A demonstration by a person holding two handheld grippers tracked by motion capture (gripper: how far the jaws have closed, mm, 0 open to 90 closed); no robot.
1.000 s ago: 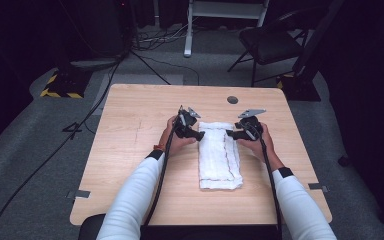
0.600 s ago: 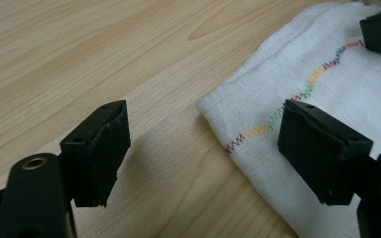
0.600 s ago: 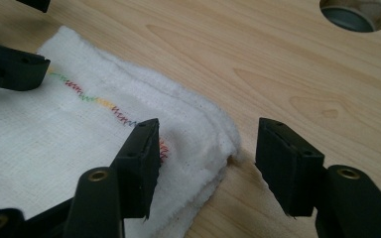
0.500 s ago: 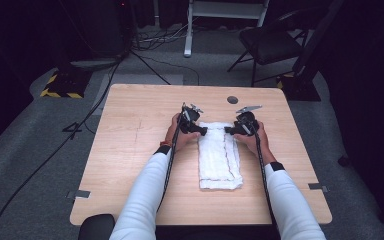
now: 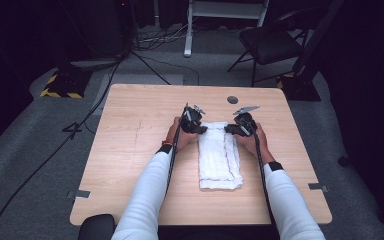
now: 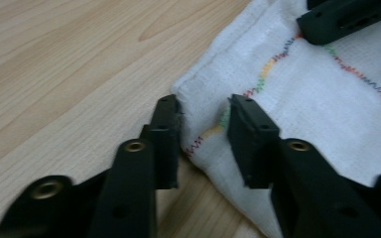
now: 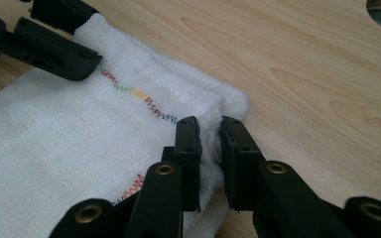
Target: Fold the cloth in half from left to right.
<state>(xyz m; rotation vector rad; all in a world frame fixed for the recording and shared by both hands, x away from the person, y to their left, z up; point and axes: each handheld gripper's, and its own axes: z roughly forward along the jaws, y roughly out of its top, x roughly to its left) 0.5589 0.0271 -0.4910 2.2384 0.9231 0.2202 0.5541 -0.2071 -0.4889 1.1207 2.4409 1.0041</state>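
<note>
Your left gripper point(image 6: 203, 141) and right gripper point(image 7: 209, 148) have just been closing; each now pinches a far corner of the folded white towel point(image 5: 219, 157) at mid-frame on the worktop point(image 5: 130, 150).

Folded white towel point(image 5: 219, 159) with rainbow stitching lies flat mid-table.

A light wooden table point(image 5: 130, 150) stands in the middle of the frame on a grey carpet floor point(image 5: 30, 175). At the upper right is a black folding chair point(image 5: 267, 42). At the top middle are white metal legs point(image 5: 187, 30) of a stand. At the upper left sits a block with yellow and black stripes point(image 5: 60, 90). Black cables point(image 5: 145, 45) run across the floor. The room around is dark.
</note>
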